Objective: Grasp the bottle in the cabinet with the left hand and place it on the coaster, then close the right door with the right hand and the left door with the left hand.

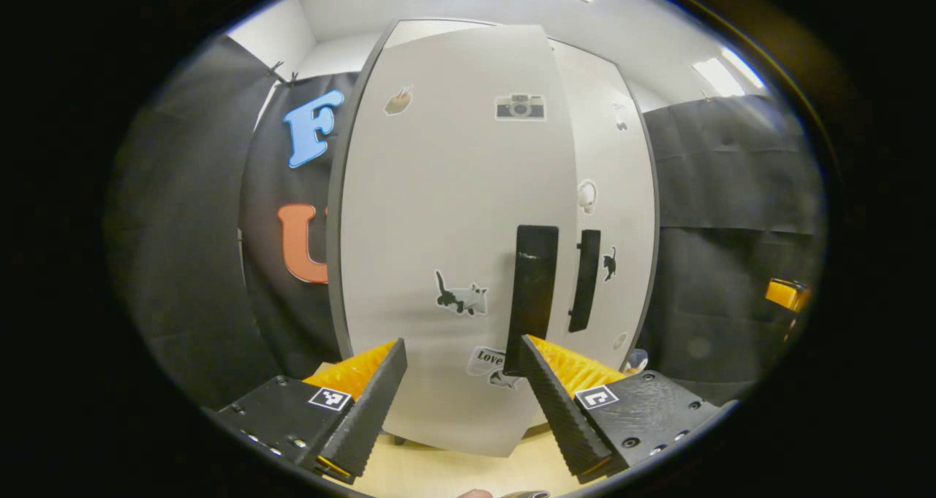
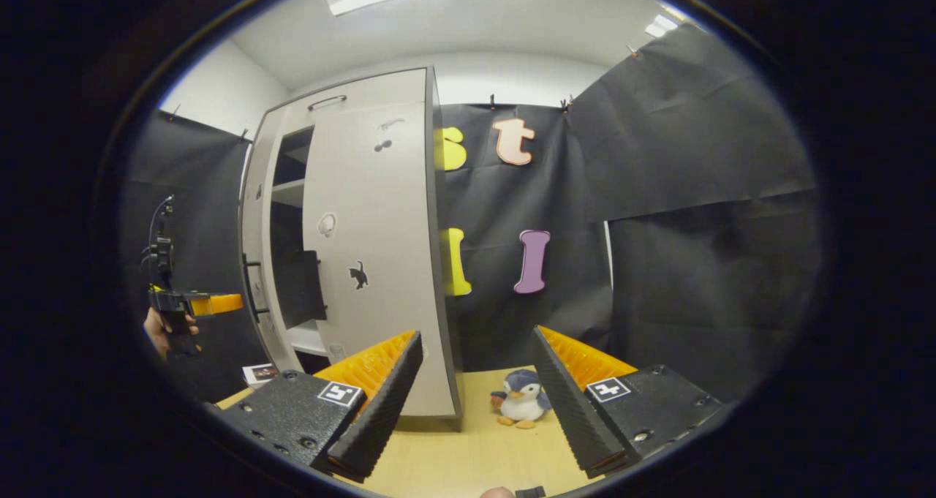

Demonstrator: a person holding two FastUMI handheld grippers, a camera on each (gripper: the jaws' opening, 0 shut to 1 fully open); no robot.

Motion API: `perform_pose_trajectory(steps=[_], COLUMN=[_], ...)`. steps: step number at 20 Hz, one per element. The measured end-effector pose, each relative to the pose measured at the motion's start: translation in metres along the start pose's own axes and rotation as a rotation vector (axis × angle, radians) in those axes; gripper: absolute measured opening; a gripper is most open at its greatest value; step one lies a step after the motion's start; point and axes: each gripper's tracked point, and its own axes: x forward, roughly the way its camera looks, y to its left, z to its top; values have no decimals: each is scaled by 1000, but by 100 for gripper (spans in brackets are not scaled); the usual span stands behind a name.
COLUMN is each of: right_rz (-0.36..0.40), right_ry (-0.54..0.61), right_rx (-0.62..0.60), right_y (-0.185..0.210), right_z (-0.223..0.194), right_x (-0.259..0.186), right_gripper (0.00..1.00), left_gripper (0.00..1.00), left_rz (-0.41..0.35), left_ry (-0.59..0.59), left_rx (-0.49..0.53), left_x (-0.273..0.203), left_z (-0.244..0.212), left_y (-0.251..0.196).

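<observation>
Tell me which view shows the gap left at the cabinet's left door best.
The right gripper view: the white cabinet's left door stands ajar, dark shelves visible behind. The left gripper view faces that door head-on, hiding the gap.

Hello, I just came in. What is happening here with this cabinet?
A person holds a gripper in each hand in front of a white cabinet. The left gripper, fingers open, faces the left door near its handle; this door is not fully closed. The right gripper, also open, hangs near the right door, holding nothing. A toy penguin sits on the table.
</observation>
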Motion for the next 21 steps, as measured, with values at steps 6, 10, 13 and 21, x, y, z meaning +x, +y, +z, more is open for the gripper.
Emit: perform_pose_trajectory(steps=[6, 10, 13, 21], right_rz=[68, 128, 171, 243], right_ry=[-39, -85, -134, -231], right_rx=[1, -3, 4, 12], right_y=[22, 46, 65, 102], right_z=[16, 36, 58, 111], right_x=[3, 2, 1, -3], right_gripper=[97, 97, 92, 94], left_gripper=[100, 100, 100, 100], left_rz=[12, 59, 110, 268], left_ry=[-28, -81, -128, -221], left_rx=[12, 28, -24, -49], left_x=[-30, -57, -81, -137], left_z=[22, 50, 74, 123], left_y=[-5, 1, 8, 45])
